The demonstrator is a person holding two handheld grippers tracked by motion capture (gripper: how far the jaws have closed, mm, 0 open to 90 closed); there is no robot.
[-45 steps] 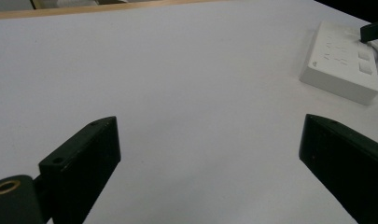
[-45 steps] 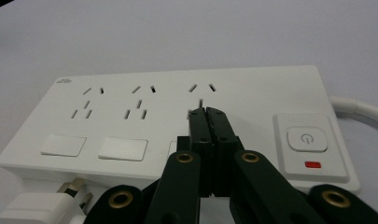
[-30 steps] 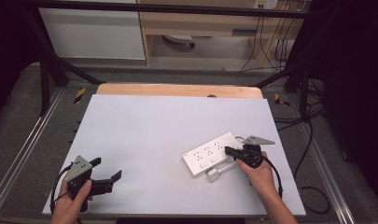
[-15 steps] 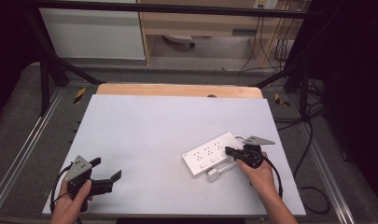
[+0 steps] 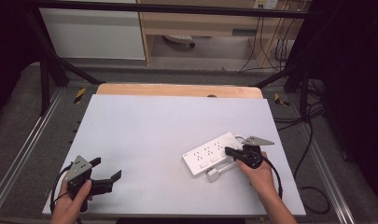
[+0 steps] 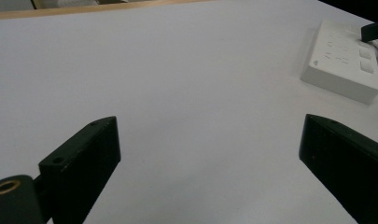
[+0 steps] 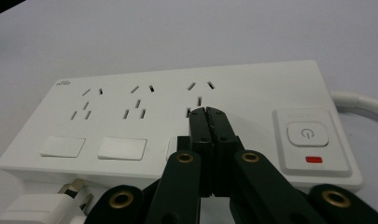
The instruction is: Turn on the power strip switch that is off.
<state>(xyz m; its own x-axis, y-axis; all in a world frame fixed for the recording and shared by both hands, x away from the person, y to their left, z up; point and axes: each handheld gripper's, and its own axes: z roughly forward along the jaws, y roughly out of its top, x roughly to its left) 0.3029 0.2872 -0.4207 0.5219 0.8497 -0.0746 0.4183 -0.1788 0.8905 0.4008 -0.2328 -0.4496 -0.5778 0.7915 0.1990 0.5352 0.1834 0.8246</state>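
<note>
Meanwhile, right gripper [image 7: 206, 114], jaws pressed together, hovered over the power strip [image 7: 177, 121], which ran crosswise; left gripper [image 5: 105, 169] gaped wide.

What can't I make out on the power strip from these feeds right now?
- Third rocker switch on the white plastic power strip: in the right gripper view the closed right tool covers most of it.
- White plug beside the strip: cut off by the bottom edge there.
- Brand mark at the strip's corner: too small to read.
- Strip's far end: in the left gripper view the right edge cuts it off, beyond the open left tool.
</note>
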